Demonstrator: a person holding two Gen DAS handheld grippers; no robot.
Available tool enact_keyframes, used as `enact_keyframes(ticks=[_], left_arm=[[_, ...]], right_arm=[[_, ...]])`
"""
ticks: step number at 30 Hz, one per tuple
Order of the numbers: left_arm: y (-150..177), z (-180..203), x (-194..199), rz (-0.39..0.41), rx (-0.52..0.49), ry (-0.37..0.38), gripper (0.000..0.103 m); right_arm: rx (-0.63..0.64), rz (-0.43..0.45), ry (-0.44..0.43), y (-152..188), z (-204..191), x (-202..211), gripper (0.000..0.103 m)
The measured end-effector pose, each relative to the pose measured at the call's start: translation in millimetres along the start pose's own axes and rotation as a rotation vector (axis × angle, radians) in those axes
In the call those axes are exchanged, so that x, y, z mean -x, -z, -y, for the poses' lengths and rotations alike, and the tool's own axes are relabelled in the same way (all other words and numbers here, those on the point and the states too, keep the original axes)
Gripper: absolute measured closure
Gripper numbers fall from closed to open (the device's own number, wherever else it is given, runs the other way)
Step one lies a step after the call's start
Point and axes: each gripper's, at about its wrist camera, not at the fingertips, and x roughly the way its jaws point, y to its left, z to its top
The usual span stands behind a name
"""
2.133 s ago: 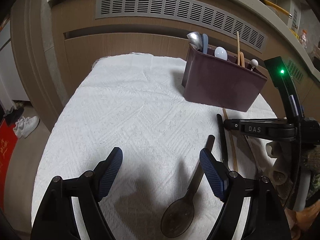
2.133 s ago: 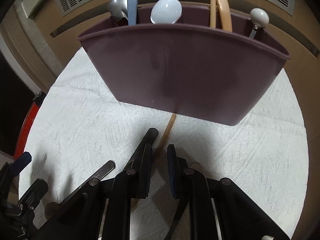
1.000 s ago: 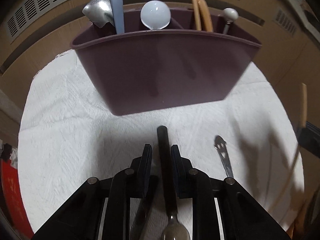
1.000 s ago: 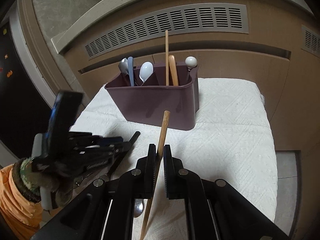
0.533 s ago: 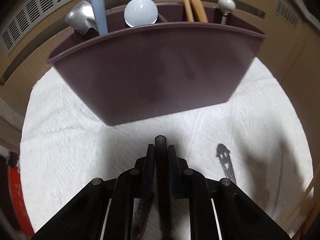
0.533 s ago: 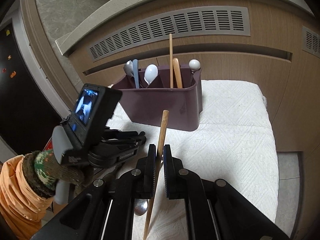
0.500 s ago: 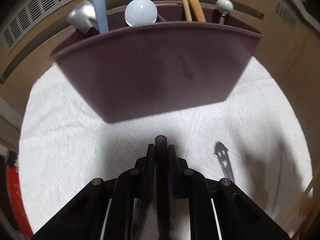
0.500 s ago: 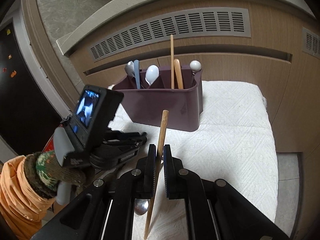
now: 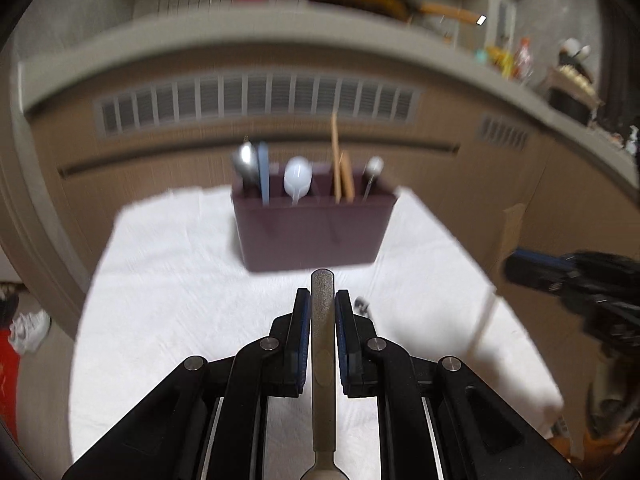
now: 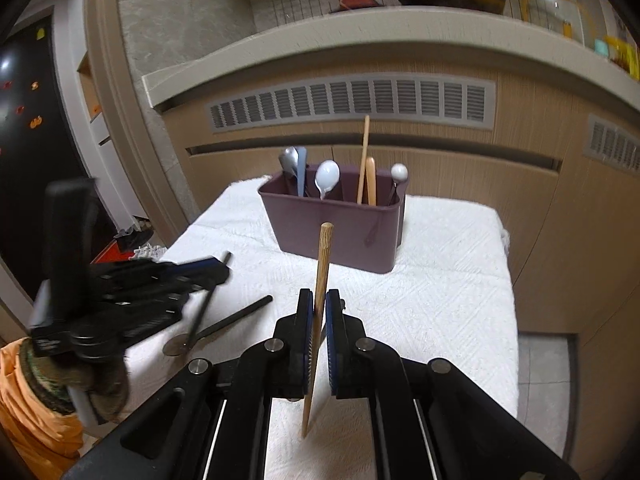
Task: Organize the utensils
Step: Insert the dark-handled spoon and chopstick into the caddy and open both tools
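A maroon utensil caddy [image 9: 312,228] [image 10: 336,224] stands at the back of the white cloth and holds several spoons and chopsticks. My left gripper [image 9: 322,308] is shut on a metal spoon [image 9: 323,360], held by its flat handle above the cloth, with the bowl end toward the camera. My right gripper [image 10: 316,308] is shut on a wooden chopstick [image 10: 318,312] that points up and forward toward the caddy. The left gripper also shows in the right wrist view [image 10: 120,292], at the left.
A dark utensil [image 10: 224,320] lies on the white cloth [image 10: 440,280] at the left, with a round disc-shaped end near it. A wooden cabinet front with a vent grille [image 10: 352,104] rises behind the table. The cloth edge drops off at the right.
My left gripper has lifted the spoon and pulled back from the caddy, which looks much smaller. My right gripper still holds the chopstick and has risen slightly.
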Motion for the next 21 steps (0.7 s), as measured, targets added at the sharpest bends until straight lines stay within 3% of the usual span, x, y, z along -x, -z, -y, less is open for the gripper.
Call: enact_keyframes(ticks=[7, 10, 12, 15, 17, 21], left_arm=[[-30, 10, 70, 0.239, -0.038, -0.008, 0.091], [-37, 12, 83, 0.279, -0.046, -0.019, 0.09], [-38, 10, 80, 0.264, -0.037, -0.025, 0.09], [-31, 3, 70, 0.214, -0.006, -0.045, 0.09], [-20, -13, 55, 0.177, 0.056, -0.05, 0.09], [-1, -53, 22, 0.089, 0.226, 0.003, 0.09]], right_arm=[[0.063, 0.112, 0.028, -25, -18, 40, 0.097], [0.077, 0.126, 0.033, -36, -20, 44, 0.097], [0.062, 0.095, 0.039, -39, -12, 35, 0.097], [-0.01, -0.02, 0.045, -32, 10, -2, 0.096], [-0.093, -0.108, 0.082, -18, 32, -36, 0.09], [-0.172, -0.232, 0.114, 6, 53, -93, 0.089]])
